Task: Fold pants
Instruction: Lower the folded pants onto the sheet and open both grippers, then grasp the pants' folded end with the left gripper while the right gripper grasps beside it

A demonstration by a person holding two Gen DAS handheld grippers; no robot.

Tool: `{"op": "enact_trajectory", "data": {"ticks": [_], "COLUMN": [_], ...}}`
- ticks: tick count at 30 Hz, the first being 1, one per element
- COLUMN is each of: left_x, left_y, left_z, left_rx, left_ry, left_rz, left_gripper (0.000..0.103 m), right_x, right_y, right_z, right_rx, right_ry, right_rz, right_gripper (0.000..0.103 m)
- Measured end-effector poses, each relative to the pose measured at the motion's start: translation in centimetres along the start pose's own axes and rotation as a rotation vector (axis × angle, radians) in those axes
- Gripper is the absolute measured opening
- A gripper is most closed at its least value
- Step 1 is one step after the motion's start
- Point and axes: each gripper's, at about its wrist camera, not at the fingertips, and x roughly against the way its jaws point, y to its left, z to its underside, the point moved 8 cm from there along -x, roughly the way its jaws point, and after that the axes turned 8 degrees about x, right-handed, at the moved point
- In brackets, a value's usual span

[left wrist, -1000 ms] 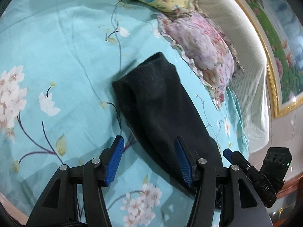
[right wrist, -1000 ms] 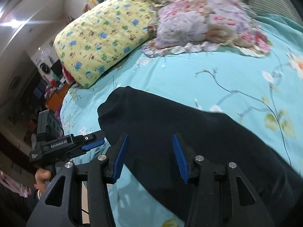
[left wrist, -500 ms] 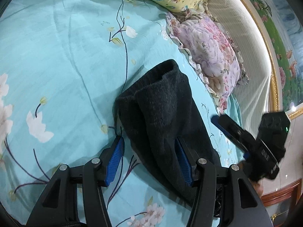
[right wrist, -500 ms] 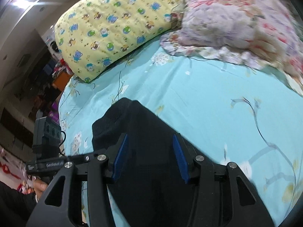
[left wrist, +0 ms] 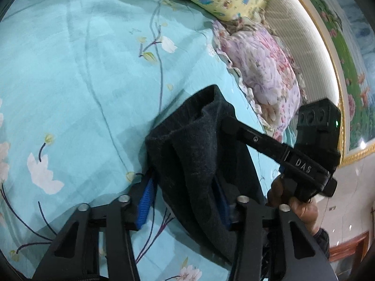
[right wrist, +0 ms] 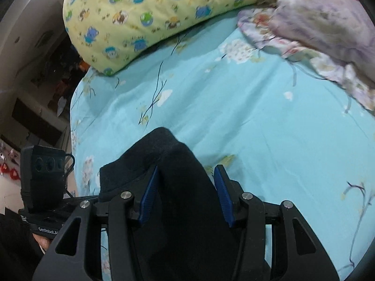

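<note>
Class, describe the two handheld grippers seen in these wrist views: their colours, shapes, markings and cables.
Each gripper is matt black with angular, triangular-cutout finger arms, silver round bolts and ribbed blue pads. The left gripper and the right gripper look alike. Each carries a boxy black module with three round lenses; the right one's shows a small green light. White lettering marks the bodies: "DAS" on the right, "GenRobot" on the left. A thin black cable loops from the left gripper's module.

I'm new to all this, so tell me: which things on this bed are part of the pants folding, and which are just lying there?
In use: pants, left gripper, right gripper.
Lying about: yellow pillow, floral pillow, sheet.
</note>
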Motion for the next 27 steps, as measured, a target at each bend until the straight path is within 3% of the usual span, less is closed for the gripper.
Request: {"op": "enact_trajectory", "data": {"ticks": [2, 7, 16, 27], "left_x": [-0.2, 0.1, 2.3, 4.4], "left_y": [0.1, -0.5, -5.0, -12.8], "left_z": [-0.3, -0.1, 1.6, 6.1], "left_rx": [0.006, -0.022, -0.118, -0.301], "left_ry": [0.001, -0.001, -0.020, -0.018], "left_rz": [-0.004, -0.015, 0.026, 0.094], "left_gripper": [0.031, 0.024, 0.021, 0.021], "right_x": [-0.2, 0.5, 5.8, 14.3], "right_y": [0.2, 0.6, 1.6, 2.1], "right_z": [-0.1, -0.1, 0.9, 3.3], "right_rx": [0.013, 0.021, -0.038, -0.094], "right_ry": [-0.002, -0.029, -0.197, -0.376], "right_rz": [-0.009, 0.002, -0.027, -0.023], "right_gripper": [0.038, 0.025, 0.019, 0.018]}}
